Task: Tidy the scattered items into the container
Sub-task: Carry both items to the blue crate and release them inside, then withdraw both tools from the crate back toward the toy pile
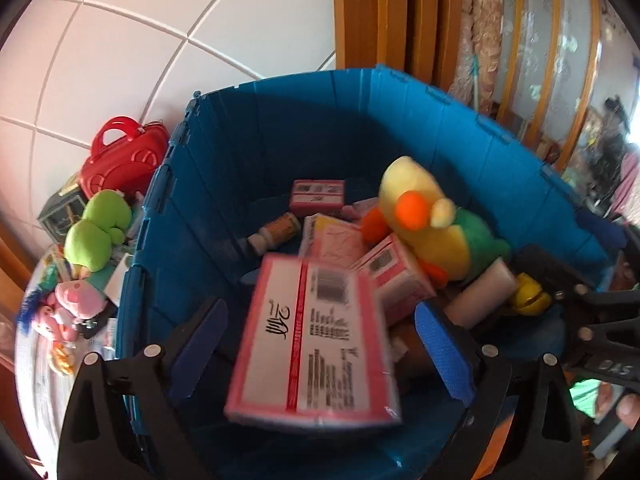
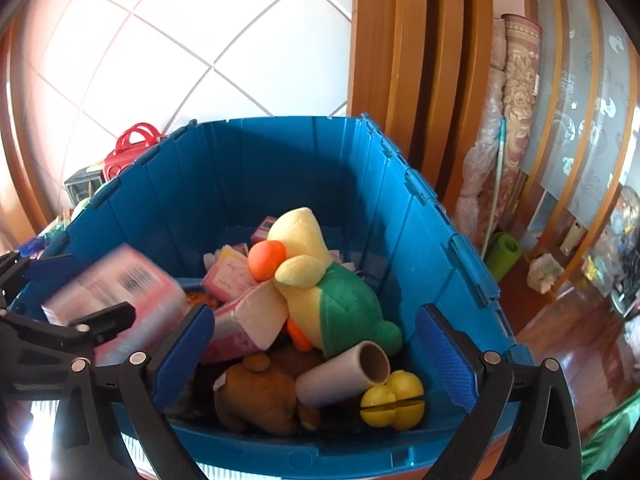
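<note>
With both my left gripper (image 1: 320, 328) and right gripper (image 2: 314, 354) gaping wide over the blue bin (image 2: 420, 216), the blurred pink box (image 1: 312, 344) looks loose between the left jaws and may clip the bin's near rim.

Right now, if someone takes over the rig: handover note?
Left gripper: jaws open over the blue crate. A blurred pink box sits between them, and the pads look clear of it.
Right gripper: jaws open and empty, over the crate.
Done, in the crate: duck plush, brown bear, cardboard roll, yellow toy and several pink boxes.
Left to do, on the floor beside the crate: green plush, red case and pink toys, among other small clutter.
</note>
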Demonstrator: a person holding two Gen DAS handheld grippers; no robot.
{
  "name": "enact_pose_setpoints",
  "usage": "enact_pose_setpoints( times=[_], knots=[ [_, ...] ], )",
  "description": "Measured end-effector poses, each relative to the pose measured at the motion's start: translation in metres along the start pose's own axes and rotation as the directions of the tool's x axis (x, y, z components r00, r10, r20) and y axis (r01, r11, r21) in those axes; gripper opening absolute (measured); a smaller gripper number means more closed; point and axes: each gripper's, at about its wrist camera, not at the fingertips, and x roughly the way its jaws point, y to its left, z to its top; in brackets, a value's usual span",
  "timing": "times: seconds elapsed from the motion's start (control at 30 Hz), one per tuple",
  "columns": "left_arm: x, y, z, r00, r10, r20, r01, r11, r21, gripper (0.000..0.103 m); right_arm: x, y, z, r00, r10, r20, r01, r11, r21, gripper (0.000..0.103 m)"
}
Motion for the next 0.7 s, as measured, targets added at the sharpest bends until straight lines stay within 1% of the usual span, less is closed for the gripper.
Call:
enact_pose_setpoints(
  times=[0.03,0.1,0.13,0.2,0.37,0.6,0.7],
  knots=[
    [0.002,0.000,0.002,1.000,0.009,0.003,-0.009,1.000,0.002,0.101,-0.002,-0.001,0.000,1.000,-0.001,0.004,0.001,1.000,0.003,0.102],
    [0.012,-0.004,0.004,0.995,0.095,-0.040,-0.095,0.995,0.023,0.101,-0.004,-0.004,0.002,1.000,-0.006,0.009,0.006,1.000,0.009,0.102],
    [0.013,-0.005,0.003,0.994,0.104,-0.039,-0.103,0.994,0.028,0.101,-0.005,-0.006,0.002,1.000,-0.007,0.014,0.007,1.000,0.012,0.102],
    [0.013,-0.006,0.000,0.995,0.090,-0.038,-0.089,0.996,0.024,0.101,-0.008,-0.007,0.002,1.000,-0.004,0.024,0.003,1.000,0.013,0.102],
    [0.011,-0.010,-0.002,0.993,0.111,-0.026,-0.110,0.993,0.044,0.101,-0.011,-0.008,0.002,0.999,-0.005,0.033,0.005,1.000,0.008,0.102],
    [-0.005,-0.006,0.000,0.991,0.131,0.034,-0.132,0.991,0.028,0.101,-0.016,-0.003,0.006,0.998,0.004,0.057,-0.003,1.000,-0.011,0.102],
    [-0.015,-0.001,0.001,0.989,0.137,0.061,-0.138,0.990,0.004,0.101,-0.020,0.004,0.008,0.997,0.015,0.075,-0.013,1.000,-0.025,0.102]
  ],
)
